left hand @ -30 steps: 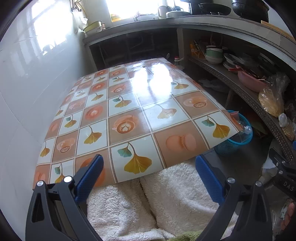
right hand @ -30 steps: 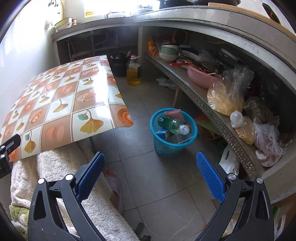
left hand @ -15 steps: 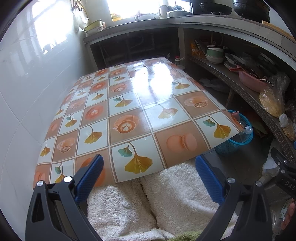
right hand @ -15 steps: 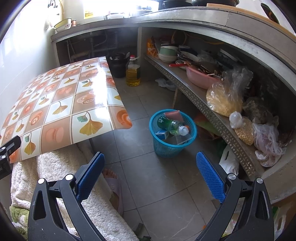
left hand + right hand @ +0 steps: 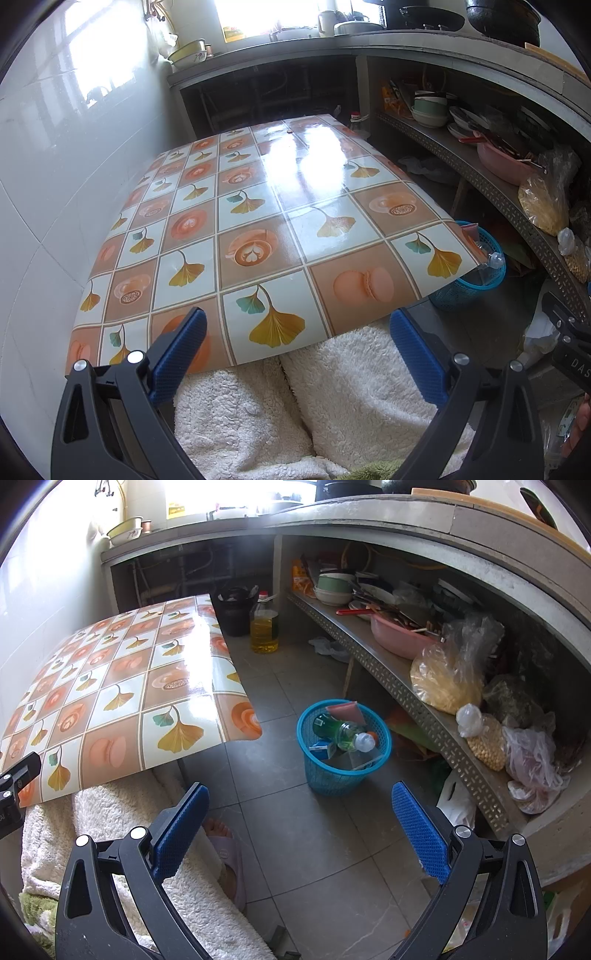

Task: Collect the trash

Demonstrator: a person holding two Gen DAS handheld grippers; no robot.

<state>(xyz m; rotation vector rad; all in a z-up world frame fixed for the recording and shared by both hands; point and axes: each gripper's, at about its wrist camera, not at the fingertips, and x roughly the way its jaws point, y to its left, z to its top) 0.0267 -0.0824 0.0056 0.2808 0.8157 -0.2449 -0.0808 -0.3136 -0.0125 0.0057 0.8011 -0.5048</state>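
Note:
A blue plastic basket [image 5: 334, 779] stands on the grey floor beside the table; in it lie a green bottle [image 5: 341, 733], a pink packet [image 5: 343, 712] and a small blue carton [image 5: 321, 748]. The basket's rim [image 5: 495, 251] also peeks past the table's right corner in the left wrist view. My right gripper [image 5: 300, 829] hangs open above the floor, nearer than the basket, with nothing between its blue pads. Over the table's near edge my left gripper [image 5: 298, 349] is open and empty. The patterned tablecloth [image 5: 258, 229] carries no loose items.
A person's lap in white fleece [image 5: 332, 398] and a slippered foot [image 5: 225, 849] sit under the near table edge. A shelf [image 5: 406, 686] on the right holds bowls, a pink basin [image 5: 399, 635] and bags. An oil bottle [image 5: 264, 626] and a black bin [image 5: 234, 611] stand farther back.
Both views have shifted very slightly; the basket, table and grippers keep their places. Both grippers stay open.

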